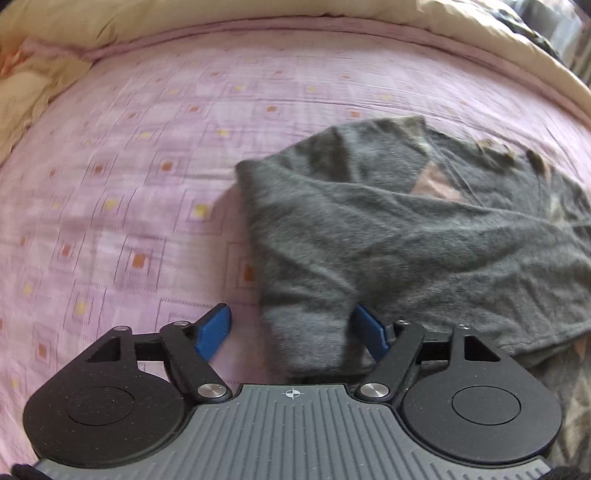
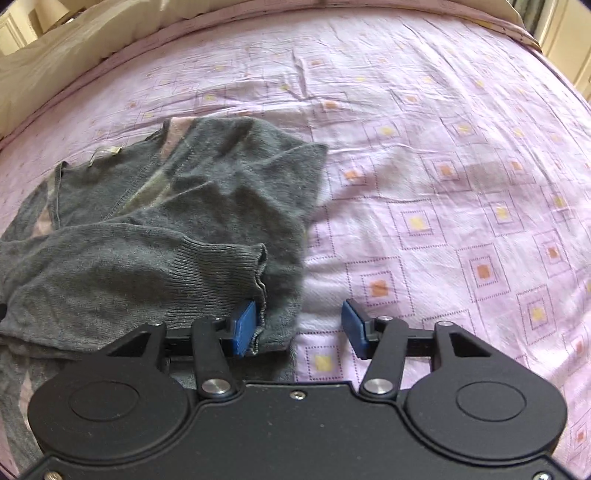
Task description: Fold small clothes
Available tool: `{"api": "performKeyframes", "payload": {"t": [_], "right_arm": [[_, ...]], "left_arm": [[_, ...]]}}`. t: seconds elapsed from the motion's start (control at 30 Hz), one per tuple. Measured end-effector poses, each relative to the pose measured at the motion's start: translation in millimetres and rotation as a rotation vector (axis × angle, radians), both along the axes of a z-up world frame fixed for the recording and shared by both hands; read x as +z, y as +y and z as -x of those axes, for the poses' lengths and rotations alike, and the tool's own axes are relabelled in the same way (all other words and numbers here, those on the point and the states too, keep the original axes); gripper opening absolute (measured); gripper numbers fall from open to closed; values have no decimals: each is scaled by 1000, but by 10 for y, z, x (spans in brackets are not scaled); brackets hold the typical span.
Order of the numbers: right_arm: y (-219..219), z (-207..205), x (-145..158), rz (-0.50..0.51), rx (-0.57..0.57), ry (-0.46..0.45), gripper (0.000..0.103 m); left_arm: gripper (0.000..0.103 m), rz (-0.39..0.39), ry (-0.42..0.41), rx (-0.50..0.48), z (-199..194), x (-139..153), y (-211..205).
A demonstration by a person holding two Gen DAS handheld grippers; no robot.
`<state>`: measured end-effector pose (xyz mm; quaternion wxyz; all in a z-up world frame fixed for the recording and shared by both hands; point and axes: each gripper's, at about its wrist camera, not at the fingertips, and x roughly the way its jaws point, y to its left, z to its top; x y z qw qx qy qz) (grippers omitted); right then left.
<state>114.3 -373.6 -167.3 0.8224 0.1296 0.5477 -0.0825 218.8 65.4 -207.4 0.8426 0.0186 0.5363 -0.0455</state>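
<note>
Left gripper: the left gripper point(image 1: 291, 332) had its blue pads point(image 1: 213, 332) spread wide, clamping nothing.
Left gripper contact: a fold of the grey sweater point(image 1: 406, 236) lay in the gap between the pads; the right-hand pad sat against the knit, the left-hand pad stood clear over the sheet.
Right gripper: the right gripper point(image 2: 299, 326) was likewise spread wide, with nothing pinched between its pads point(image 2: 243, 326).
Right gripper contact: its left-hand pad touched the ribbed cuff point(image 2: 255, 273) of a sleeve; its right-hand pad hung over bare sheet, apart from the sweater.
Sweater: the grey sweater point(image 2: 155, 221) lay rumpled and partly folded on the bedsheet point(image 2: 443, 184), one sleeve drawn across its body, with pink patches showing near the neckline.
Sweater relative to grippers: it reached up to both tools, lying to the right in the left wrist view and to the left in the right wrist view.
Bedsheet: pink, printed with small orange and yellow squares, wrinkled beyond the sweater's far edge.
Beyond the sweater: a beige quilt point(image 1: 221, 14) bordered the sheet on the far side.
</note>
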Motion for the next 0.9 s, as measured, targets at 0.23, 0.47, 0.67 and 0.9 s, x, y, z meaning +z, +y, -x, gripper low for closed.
{"api": "performKeyframes", "payload": {"t": [0.23, 0.47, 0.67, 0.9], "right_arm": [[75, 161, 127, -28, 13, -44, 81], [334, 468, 197, -64, 58, -35, 98], [562, 868, 200, -83, 106, -11, 100], [777, 1451, 129, -112, 137, 34, 102]], "left_arm": [[74, 89, 34, -9, 240, 111, 136], [75, 97, 62, -33, 813, 196, 156], [80, 116, 74, -54, 1287, 235, 168], [86, 114, 105, -131, 1759, 184, 150]]}}
